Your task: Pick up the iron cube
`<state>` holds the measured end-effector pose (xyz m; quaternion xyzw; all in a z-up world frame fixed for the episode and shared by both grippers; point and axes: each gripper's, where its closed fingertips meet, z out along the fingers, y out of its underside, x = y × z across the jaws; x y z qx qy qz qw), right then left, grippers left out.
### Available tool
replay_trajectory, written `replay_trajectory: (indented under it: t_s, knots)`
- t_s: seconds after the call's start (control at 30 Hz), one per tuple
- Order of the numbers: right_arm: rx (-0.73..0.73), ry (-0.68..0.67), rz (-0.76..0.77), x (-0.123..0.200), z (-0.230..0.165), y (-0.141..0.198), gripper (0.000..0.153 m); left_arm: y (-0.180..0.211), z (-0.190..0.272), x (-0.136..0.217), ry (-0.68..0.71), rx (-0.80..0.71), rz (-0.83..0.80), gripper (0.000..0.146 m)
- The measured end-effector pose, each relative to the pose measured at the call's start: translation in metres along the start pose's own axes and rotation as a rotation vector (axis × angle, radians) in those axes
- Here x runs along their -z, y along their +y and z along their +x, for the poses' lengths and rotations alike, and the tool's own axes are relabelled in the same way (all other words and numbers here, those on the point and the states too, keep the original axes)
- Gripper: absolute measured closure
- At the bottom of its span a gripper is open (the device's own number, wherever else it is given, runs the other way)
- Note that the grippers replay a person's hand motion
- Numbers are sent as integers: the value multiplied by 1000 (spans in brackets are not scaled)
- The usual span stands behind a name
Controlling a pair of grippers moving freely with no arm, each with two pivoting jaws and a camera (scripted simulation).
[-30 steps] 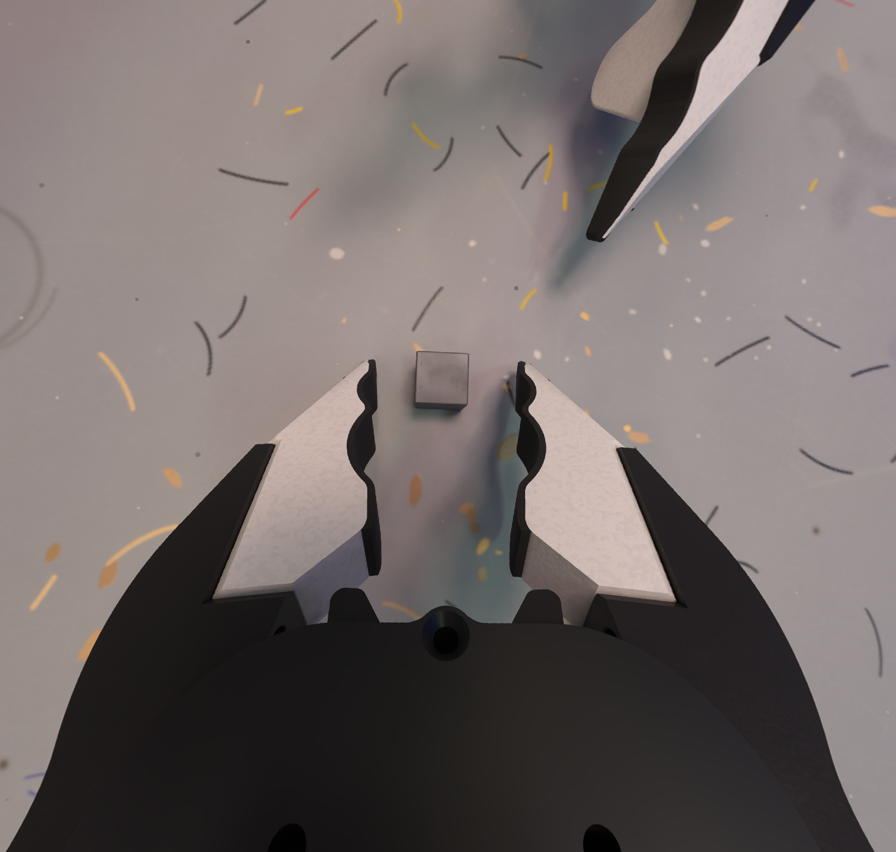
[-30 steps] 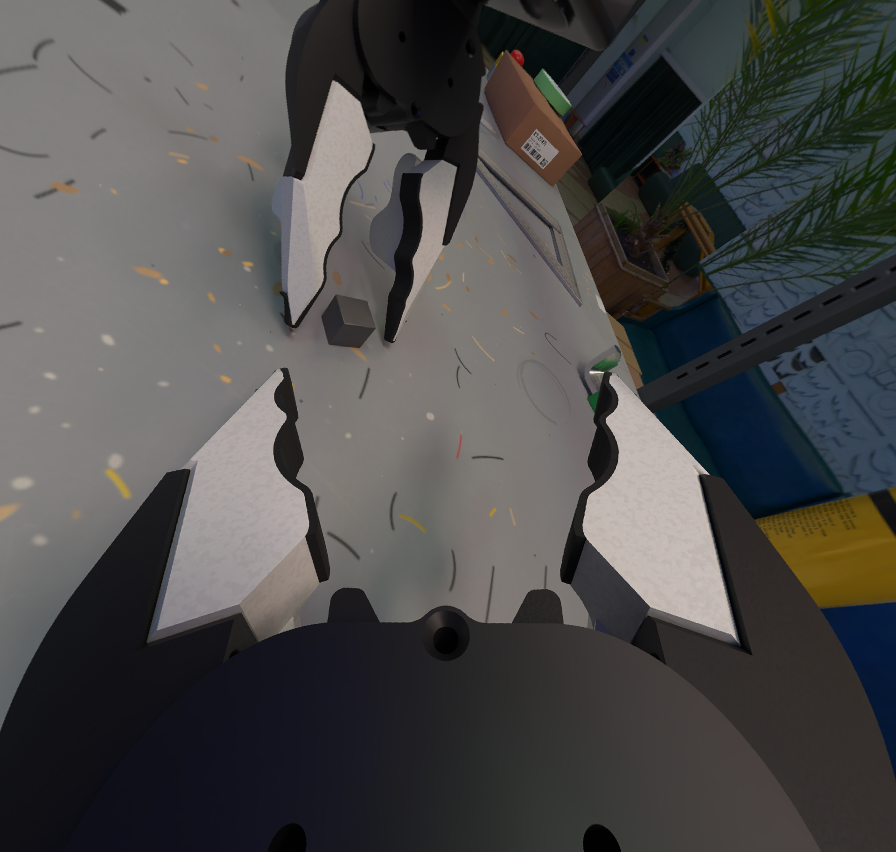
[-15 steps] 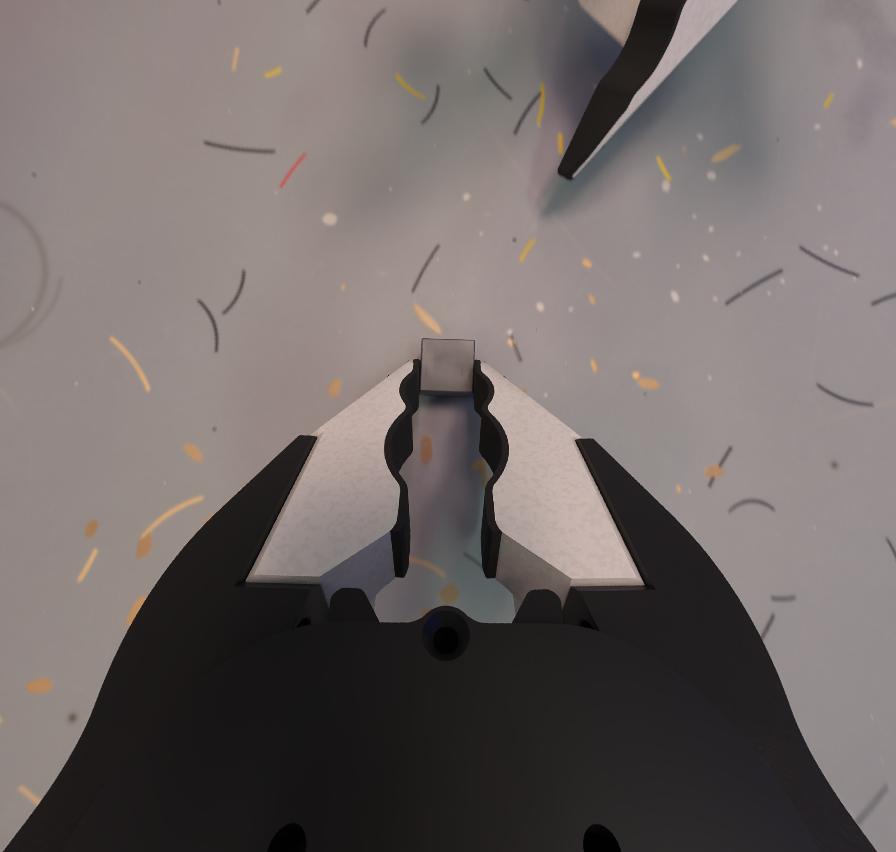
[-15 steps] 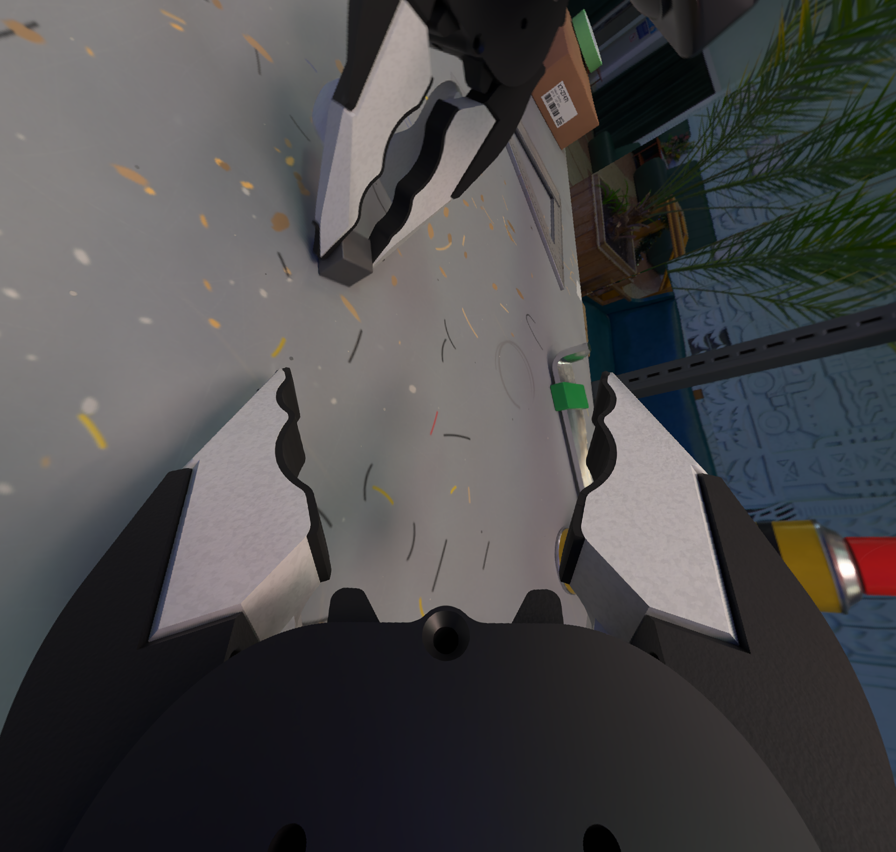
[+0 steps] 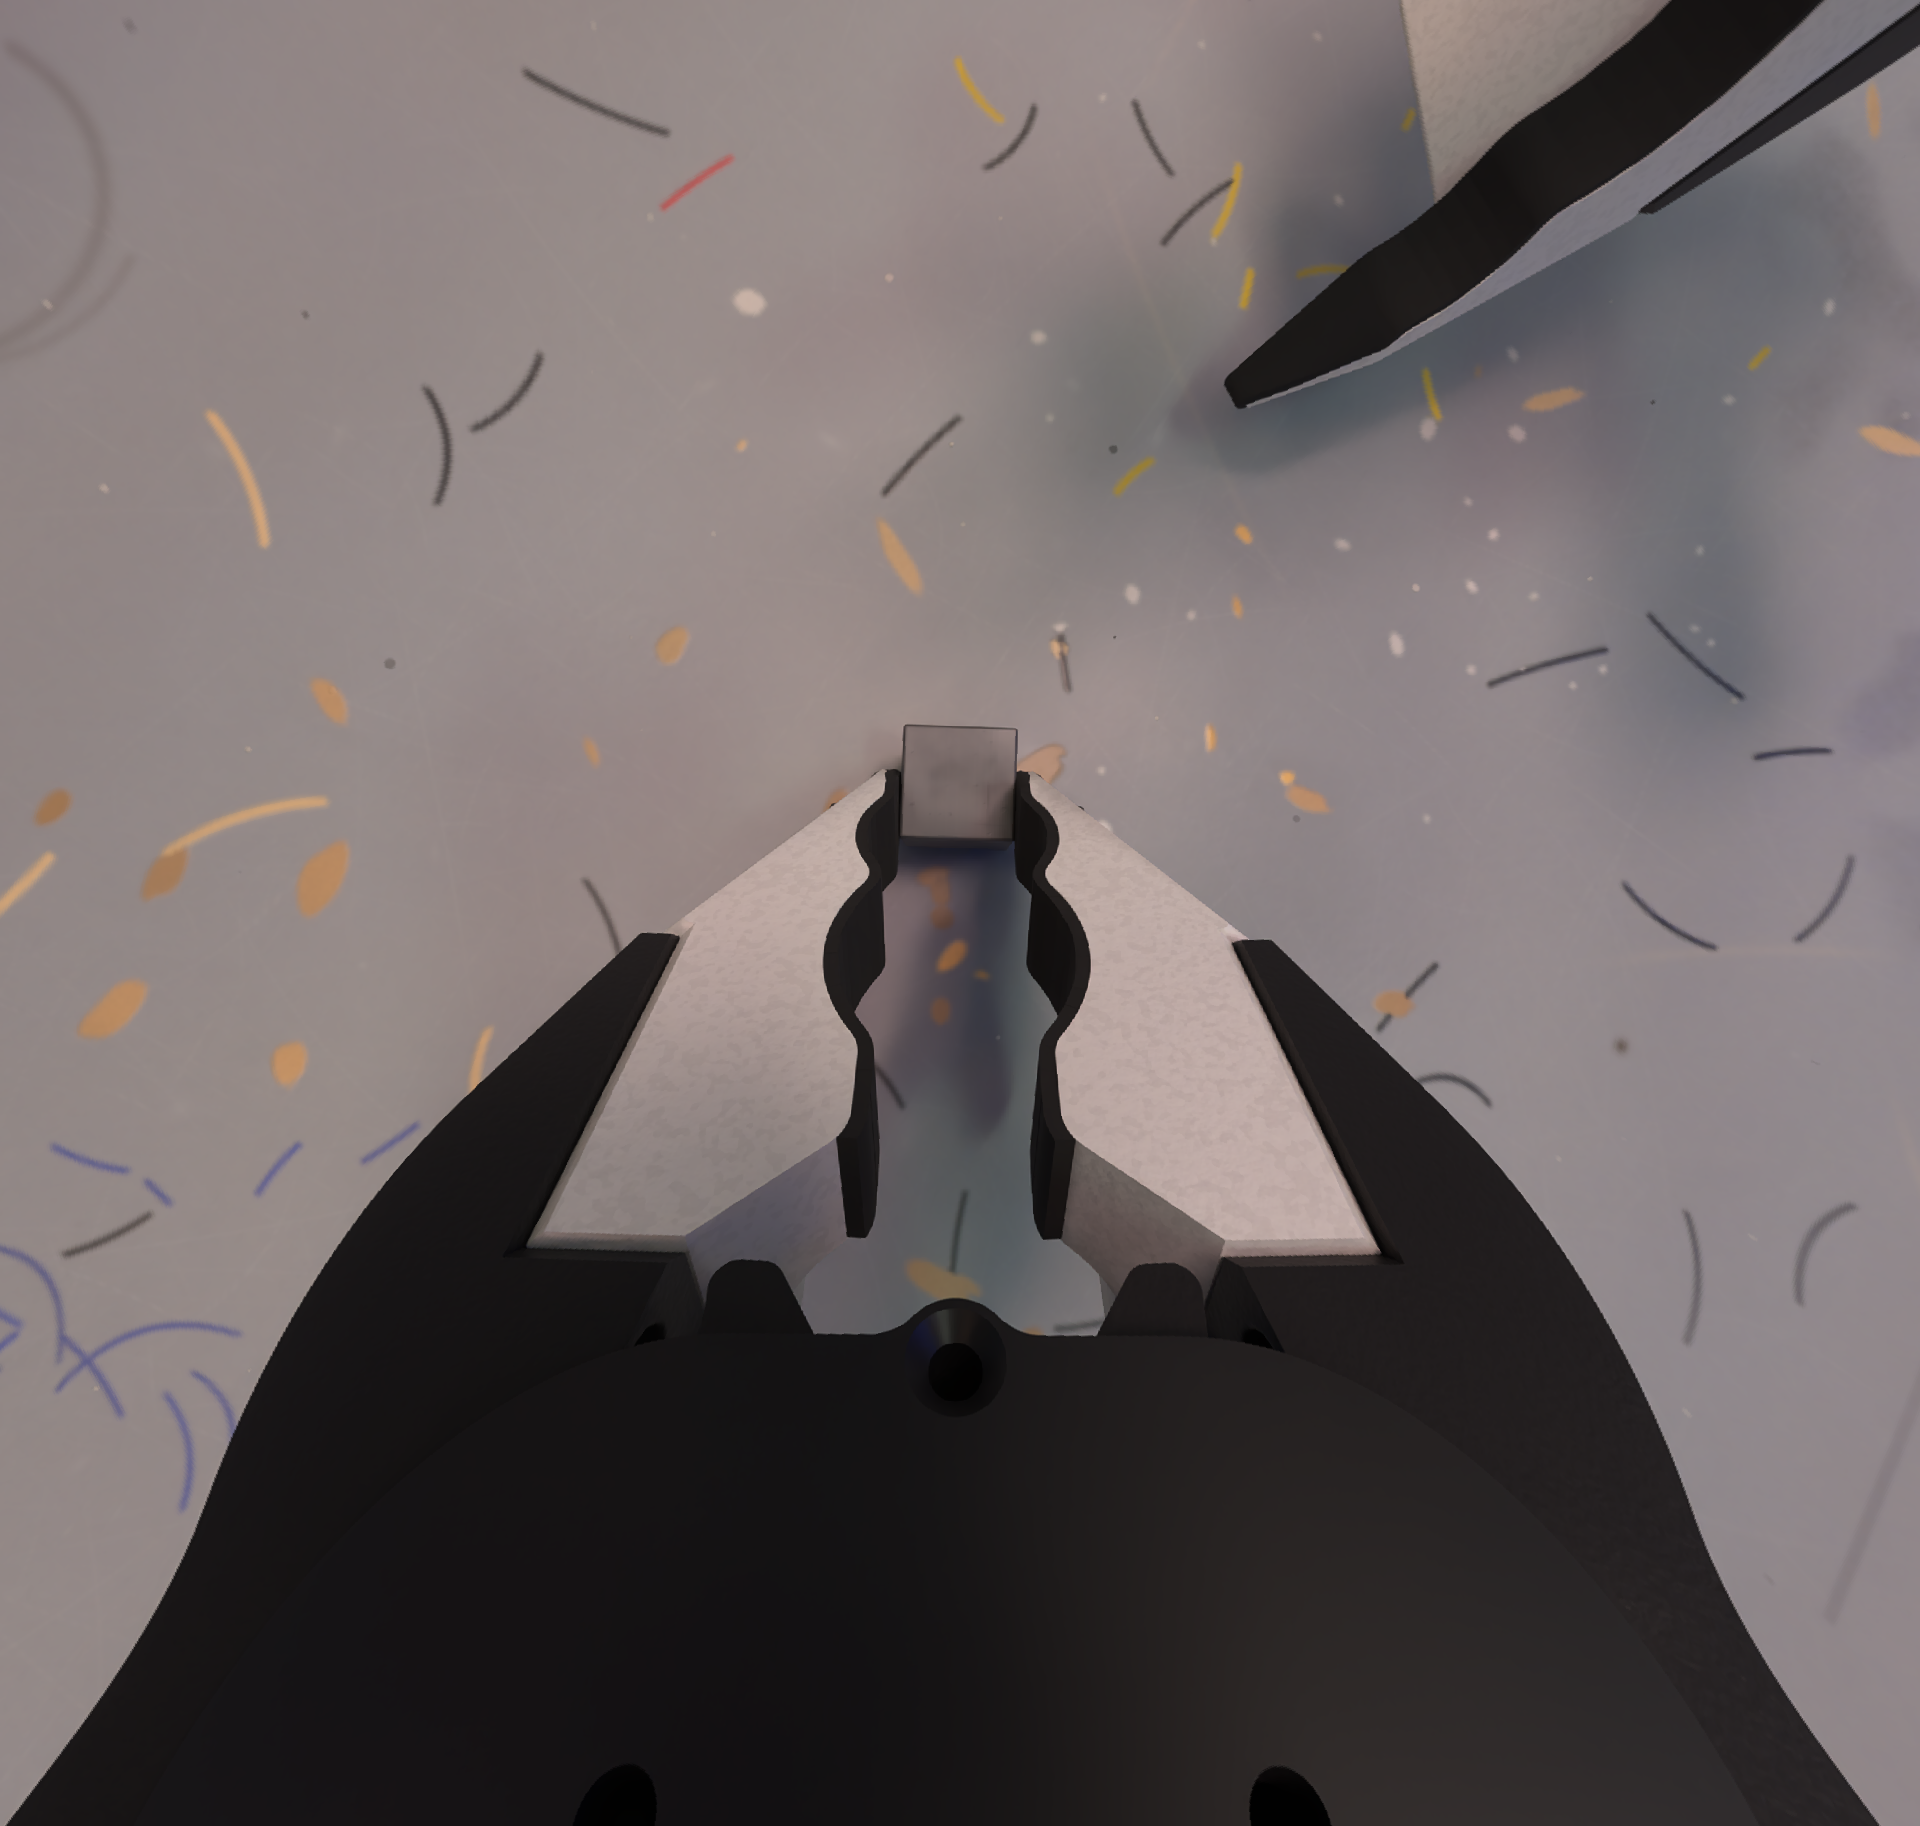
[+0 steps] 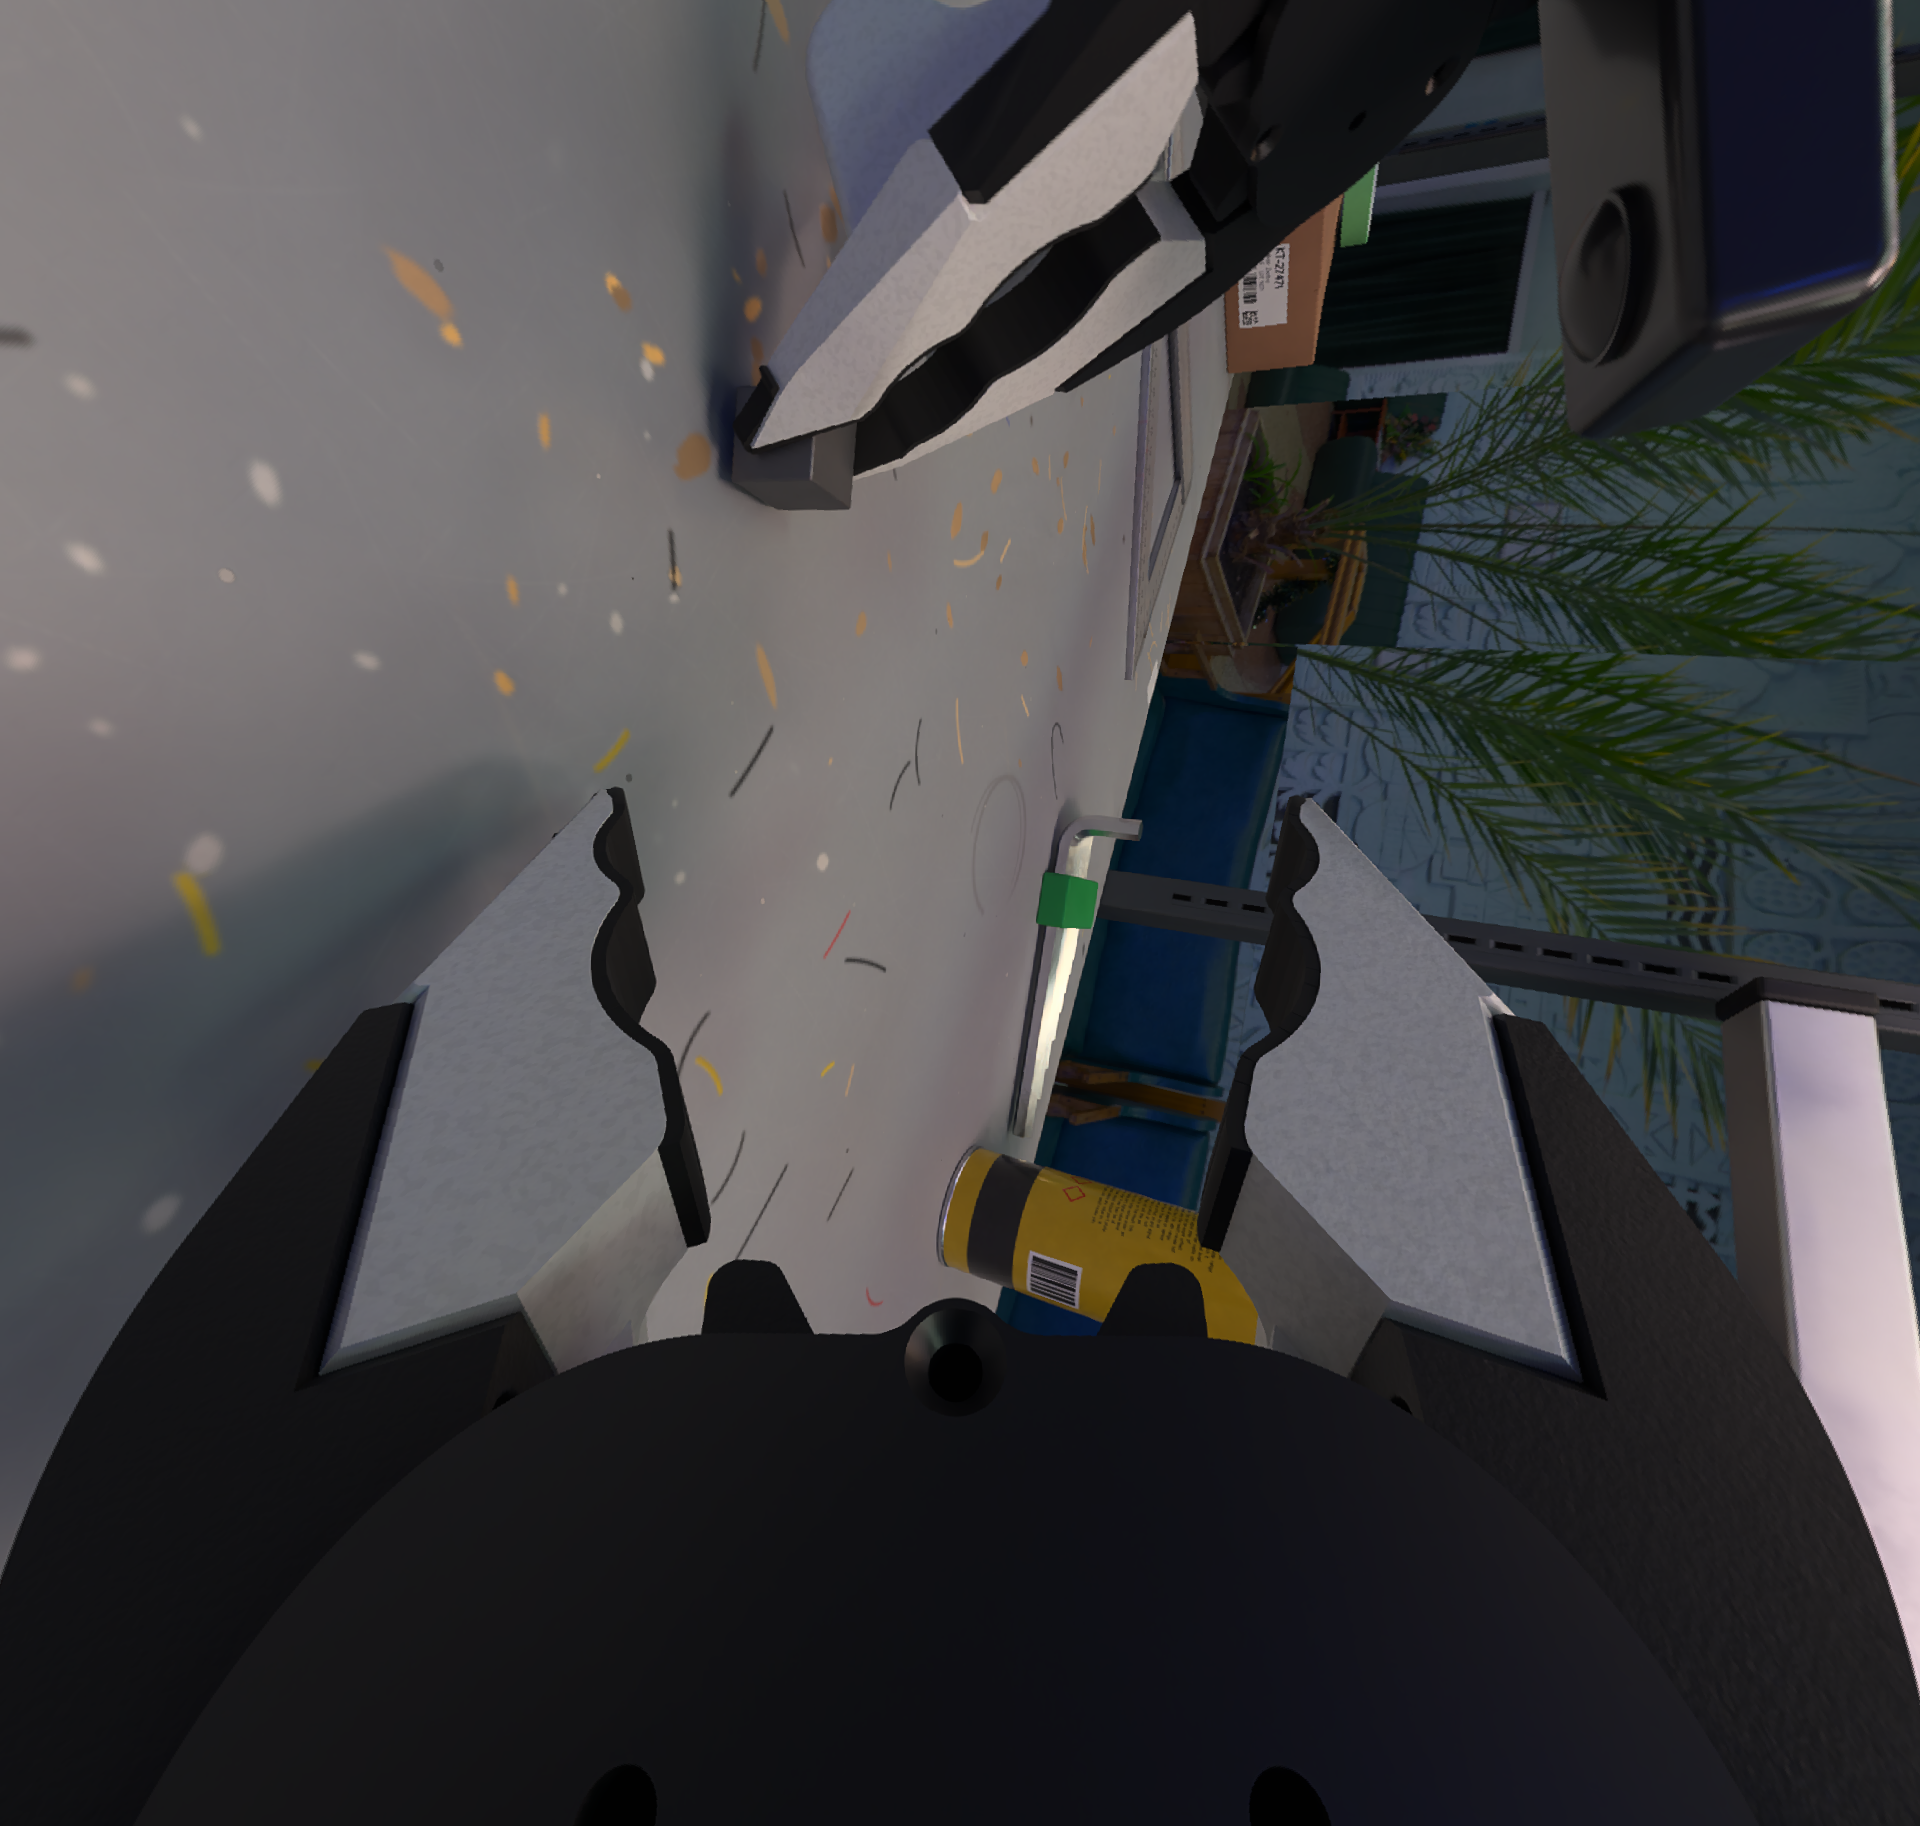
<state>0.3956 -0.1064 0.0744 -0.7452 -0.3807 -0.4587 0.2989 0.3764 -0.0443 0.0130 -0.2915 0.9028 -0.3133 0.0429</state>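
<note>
Pinching the small dark-grey iron cube [image 5: 958, 784] at their very tips, the left gripper's [image 5: 956, 808] white, black-padded fingers are nearly closed around it above the speckled grey tabletop [image 5: 520, 581]. The grasp looks made; whether the cube has cleared the surface I cannot tell. Raising it remains. Farther off, the right gripper [image 6: 951, 831] hangs wide open, holding nothing.

Each gripper, left gripper [image 5: 957, 789] and right gripper [image 6: 956, 810], has a round black body, two pointy white fingers [image 5: 727, 1038] with wavy black pads [image 6: 634, 1007], and maybe a small screw hole in between.
</note>
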Motion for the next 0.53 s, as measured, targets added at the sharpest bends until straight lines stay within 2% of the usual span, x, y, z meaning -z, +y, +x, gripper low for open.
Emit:
replay_trajectory:
  t_s: [0.23,0.53]
  knots:
    - [-11,-11,5,-1,1,0,32,-10,-2,-1,-108,-183,126,125]
    - [-47,-13,7,-2,1,2,32,-15,0,7,5,-569,198,125]
